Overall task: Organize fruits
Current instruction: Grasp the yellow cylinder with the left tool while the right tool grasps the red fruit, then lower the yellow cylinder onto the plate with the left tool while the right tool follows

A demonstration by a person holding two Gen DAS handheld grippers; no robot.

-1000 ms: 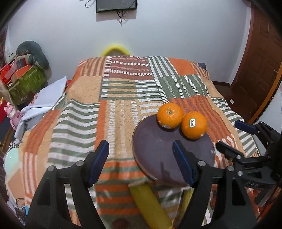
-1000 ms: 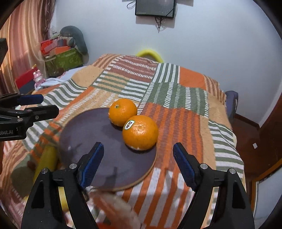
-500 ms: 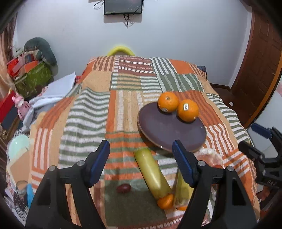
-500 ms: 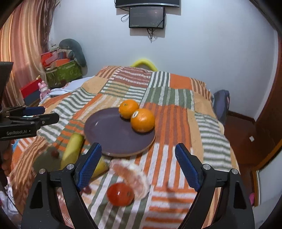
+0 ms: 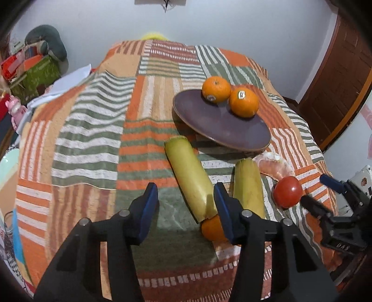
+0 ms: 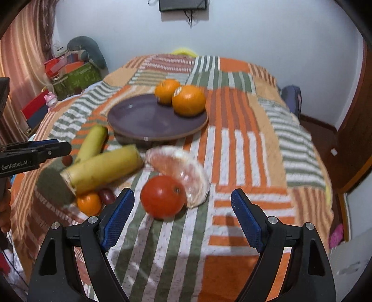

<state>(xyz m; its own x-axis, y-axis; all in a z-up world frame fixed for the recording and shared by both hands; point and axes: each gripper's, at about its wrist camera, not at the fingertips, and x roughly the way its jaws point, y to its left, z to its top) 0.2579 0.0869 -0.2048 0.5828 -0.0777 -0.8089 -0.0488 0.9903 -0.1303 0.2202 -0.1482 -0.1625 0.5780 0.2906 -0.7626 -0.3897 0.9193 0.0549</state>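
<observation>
A dark purple plate (image 5: 216, 123) (image 6: 144, 120) on the striped blanket holds two oranges (image 5: 216, 89) (image 6: 188, 100). In front of it lie two yellow-green long fruits (image 5: 189, 178) (image 6: 102, 169), a small orange (image 5: 212, 228) (image 6: 89, 203), a red tomato (image 5: 287, 194) (image 6: 162, 196), a peeled pomelo wedge (image 6: 183, 169) and a dark grape (image 6: 107, 195). My left gripper (image 5: 186, 209) is open above the long fruit's near end. My right gripper (image 6: 182, 218) is open just short of the tomato.
The striped blanket (image 5: 93, 130) covers a bed. Boxes and a grey cushion (image 5: 46, 39) stand at the far left. A wooden door (image 5: 337, 76) is at the right. A wall screen (image 6: 183, 4) hangs behind.
Both grippers have pulled back from the plate toward the bed's near edge. The long fruits, tomato, pomelo and small orange have come into view. Both jaws stay open.
</observation>
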